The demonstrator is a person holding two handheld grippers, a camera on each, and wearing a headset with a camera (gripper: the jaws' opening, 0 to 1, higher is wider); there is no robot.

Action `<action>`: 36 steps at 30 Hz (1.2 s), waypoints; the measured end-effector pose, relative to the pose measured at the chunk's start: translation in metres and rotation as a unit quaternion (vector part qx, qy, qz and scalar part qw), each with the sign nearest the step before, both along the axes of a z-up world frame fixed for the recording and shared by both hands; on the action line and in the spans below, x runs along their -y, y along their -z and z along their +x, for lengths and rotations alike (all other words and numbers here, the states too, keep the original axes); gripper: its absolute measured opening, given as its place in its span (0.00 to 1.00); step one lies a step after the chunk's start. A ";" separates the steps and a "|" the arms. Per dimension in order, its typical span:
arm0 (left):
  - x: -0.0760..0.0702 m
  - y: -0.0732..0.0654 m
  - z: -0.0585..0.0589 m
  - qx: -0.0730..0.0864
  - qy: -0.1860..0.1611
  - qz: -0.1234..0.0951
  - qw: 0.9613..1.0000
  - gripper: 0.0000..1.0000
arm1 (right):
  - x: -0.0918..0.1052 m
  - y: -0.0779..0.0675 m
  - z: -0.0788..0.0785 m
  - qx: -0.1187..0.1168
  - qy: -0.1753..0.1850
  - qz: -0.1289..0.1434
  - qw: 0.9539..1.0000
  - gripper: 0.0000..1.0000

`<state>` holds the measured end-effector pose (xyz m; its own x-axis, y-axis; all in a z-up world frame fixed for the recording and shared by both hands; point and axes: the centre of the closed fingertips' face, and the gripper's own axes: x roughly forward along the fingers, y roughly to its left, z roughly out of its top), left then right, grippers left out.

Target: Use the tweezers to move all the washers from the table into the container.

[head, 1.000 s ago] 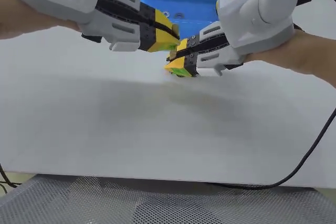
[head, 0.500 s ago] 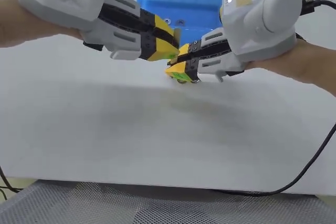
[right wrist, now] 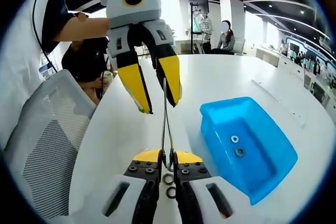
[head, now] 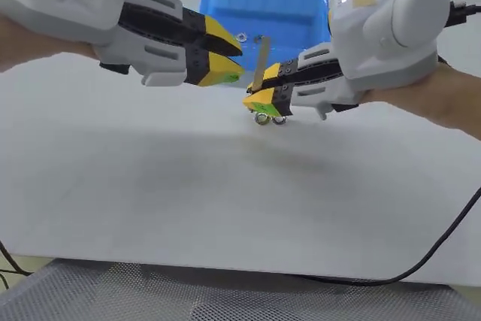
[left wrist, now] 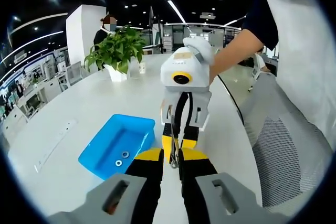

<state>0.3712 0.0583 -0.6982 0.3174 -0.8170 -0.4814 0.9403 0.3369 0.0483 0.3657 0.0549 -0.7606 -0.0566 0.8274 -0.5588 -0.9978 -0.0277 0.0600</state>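
The right claw (head: pixel 255 97) was clamped on the tweezers (head: pixel 260 65); the left claw (head: pixel 239 62) stood open beside their tip. Two washers (head: pixel 262 119) lay on the table (head: pixel 225 186) just before the container (head: pixel 218 5). They looked thin, light and slippery, best pinched across the rim.

Falls bright and even from ceiling strips (left wrist: pixel 176 10). Casts soft shadows on white table (head: pixel 225 201). Bends at gripper-view edges.

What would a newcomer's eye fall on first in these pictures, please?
The two grippers meet nose to nose mid-table: the right gripper is shut on near-upright tweezers, and the left gripper faces it, open. Behind them stands the bright blue container with two washers inside, and two more washers lie on the white table under the right gripper.
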 end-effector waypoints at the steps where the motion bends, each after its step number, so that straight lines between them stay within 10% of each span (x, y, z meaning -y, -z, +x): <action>1: -0.001 -0.001 -0.001 0.001 -0.004 0.000 1.000 0.15 | 0.001 -0.002 0.000 0.000 0.002 0.000 1.000 0.09; 19: -0.024 -0.009 0.006 0.012 -0.099 -0.033 0.995 0.17 | 0.015 -0.060 0.013 0.011 0.037 0.033 0.999 0.09; 27: -0.030 -0.009 -0.004 0.009 -0.120 -0.048 0.992 0.17 | 0.016 -0.086 0.043 0.028 0.062 0.046 0.997 0.09; 36: -0.030 -0.003 -0.007 -0.009 -0.138 -0.053 0.989 0.30 | 0.004 -0.077 0.086 0.045 0.078 0.041 0.995 0.09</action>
